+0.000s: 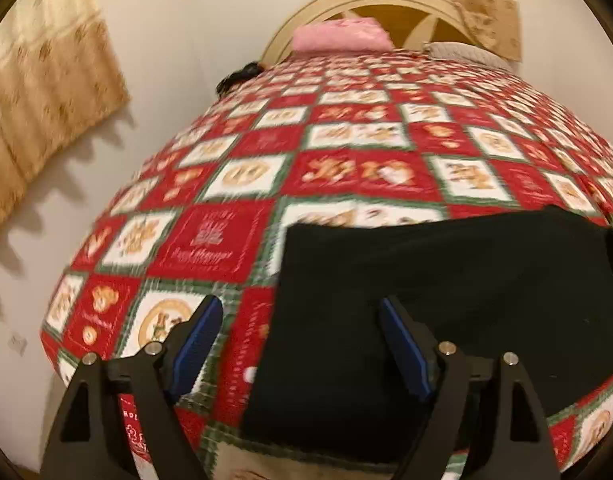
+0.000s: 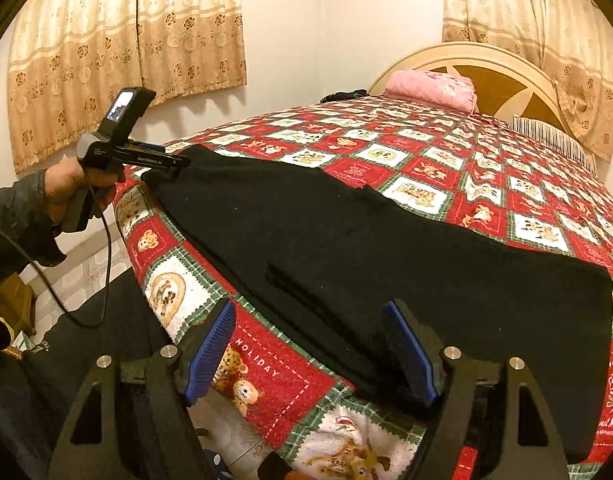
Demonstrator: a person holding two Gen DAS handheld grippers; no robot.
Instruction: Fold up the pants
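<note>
Black pants (image 2: pixel 386 240) lie flat and lengthwise along the near side of a bed covered with a red, white and green holiday quilt (image 2: pixel 486 168). In the left wrist view the pants (image 1: pixel 446 300) fill the lower right. My left gripper (image 1: pixel 300 306) stands open above their left edge, with its right finger over the cloth and its left finger over the quilt (image 1: pixel 346 140). The right wrist view shows that left gripper (image 2: pixel 178 162) at the far left end of the pants. My right gripper (image 2: pixel 310 308) is open over the near edge of the pants, its pads pressing on nothing.
A folded pink blanket (image 2: pixel 430 88) and a striped pillow (image 2: pixel 546 136) lie by the cream headboard (image 2: pixel 486 56). A dark item (image 1: pixel 238 76) sits at the bed's far left edge. A person's hand (image 2: pixel 62 188) holds the left gripper, trailing a cable. Curtains hang on the walls.
</note>
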